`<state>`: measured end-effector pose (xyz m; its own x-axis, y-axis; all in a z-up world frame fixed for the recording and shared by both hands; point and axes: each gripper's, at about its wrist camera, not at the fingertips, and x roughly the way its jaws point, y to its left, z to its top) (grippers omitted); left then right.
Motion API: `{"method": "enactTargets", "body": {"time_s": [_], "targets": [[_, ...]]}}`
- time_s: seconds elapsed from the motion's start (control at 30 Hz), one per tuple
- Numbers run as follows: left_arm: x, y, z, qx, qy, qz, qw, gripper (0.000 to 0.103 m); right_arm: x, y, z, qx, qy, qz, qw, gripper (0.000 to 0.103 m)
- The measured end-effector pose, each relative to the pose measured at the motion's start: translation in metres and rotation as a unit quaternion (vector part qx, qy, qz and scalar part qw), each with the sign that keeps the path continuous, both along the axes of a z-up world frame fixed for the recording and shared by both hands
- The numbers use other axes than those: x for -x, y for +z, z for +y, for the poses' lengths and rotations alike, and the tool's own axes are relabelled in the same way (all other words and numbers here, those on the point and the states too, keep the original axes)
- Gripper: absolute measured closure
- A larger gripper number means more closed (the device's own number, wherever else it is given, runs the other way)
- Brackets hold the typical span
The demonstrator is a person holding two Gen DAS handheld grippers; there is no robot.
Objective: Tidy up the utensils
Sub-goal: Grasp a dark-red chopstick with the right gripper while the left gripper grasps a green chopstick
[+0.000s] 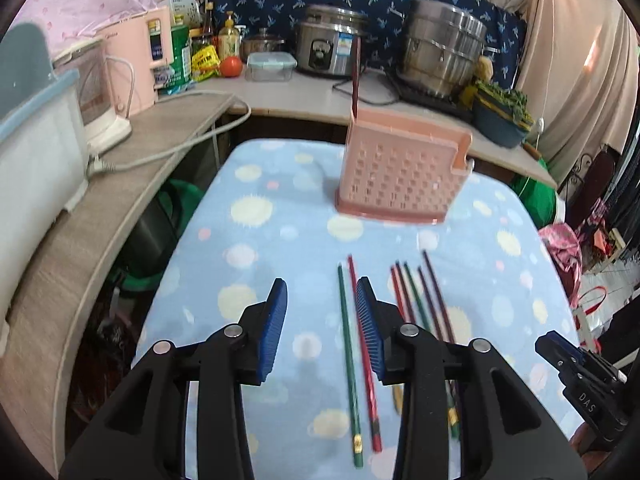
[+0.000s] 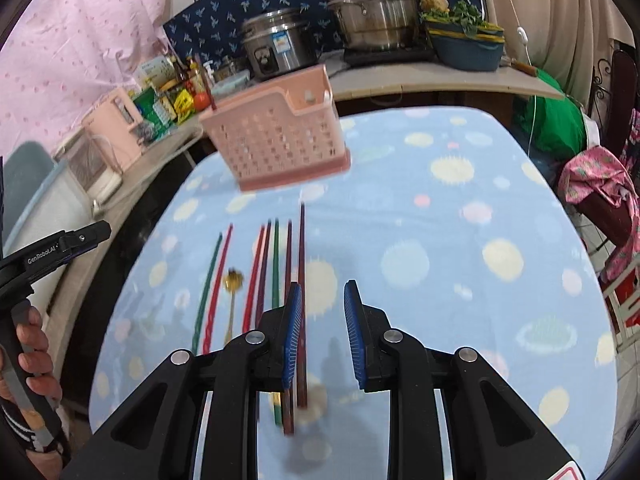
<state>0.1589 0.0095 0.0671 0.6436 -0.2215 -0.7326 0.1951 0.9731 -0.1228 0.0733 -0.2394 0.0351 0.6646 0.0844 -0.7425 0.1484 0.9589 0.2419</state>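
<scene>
Hovering: left tool agape, empty | right tool agape, empty | chopsticks mid-table, edges clear

Bright, even light; motion blur, fisheye-bent edges, dark corners.

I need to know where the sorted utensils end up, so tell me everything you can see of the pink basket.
The pink basket is a boxy plastic holder with walls pierced by rows of small square holes, a solid darker pink base, and a notched step in its rim at one end. It stands upright on the blue spotted cloth, beyond the row of chopsticks and apart from them. One dark red chopstick stands in its left corner, rising well above the rim. Neither tool touches it.
</scene>
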Motion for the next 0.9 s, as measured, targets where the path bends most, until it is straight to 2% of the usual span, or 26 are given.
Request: {"method": "enactTargets", "body": {"time_s": [0.23, 0.43, 0.9], "targets": [[0.029, -0.045, 0.0, -0.008, -0.001, 0.042, 0.9991, 0.068, 0.019, -0.042, 0.016, 0.002, 0.011, 0.033, 0.999, 0.08], [0.041, -0.063, 0.001, -0.012, 0.001, 0.054, 0.9984, 0.068, 0.018, -0.062, 0.028, 0.004, 0.022, 0.052, 0.998, 0.08], [0.057, -0.09, 0.001, -0.013, -0.003, 0.088, 0.996, 0.068, 0.011, -0.077, 0.037, 0.007, 0.031, 0.066, 0.997, 0.082]]}}
